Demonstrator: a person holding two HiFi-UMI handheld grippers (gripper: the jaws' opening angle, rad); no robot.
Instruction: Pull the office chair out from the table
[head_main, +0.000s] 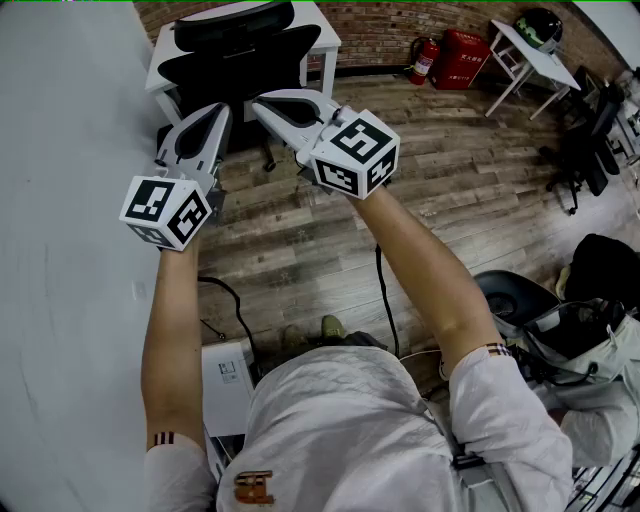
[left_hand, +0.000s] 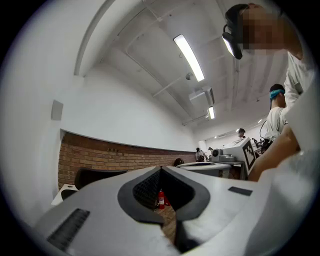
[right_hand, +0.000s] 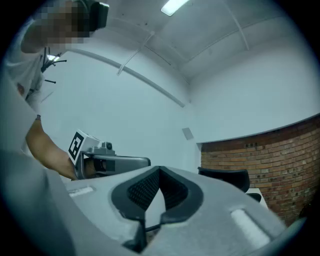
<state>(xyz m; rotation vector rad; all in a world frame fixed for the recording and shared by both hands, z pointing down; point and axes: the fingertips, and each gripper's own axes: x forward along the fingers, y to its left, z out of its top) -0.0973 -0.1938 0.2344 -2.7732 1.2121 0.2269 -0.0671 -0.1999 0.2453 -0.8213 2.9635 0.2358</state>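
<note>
At 10 o'clock in head view, left gripper: clamped closed on nothing, held out toward the office chair at 12 o'clock, apart from its backrest, likely lining up a grab. Chair tucked against the white table, so not yet pulled. Just beside, at 1 o'clock, right gripper: also closed, empty, level, aimed the same way. Probably a two-handed approach; would need opening before any hold. Fire extinguisher well off at 2 o'clock, irrelevant.
</note>
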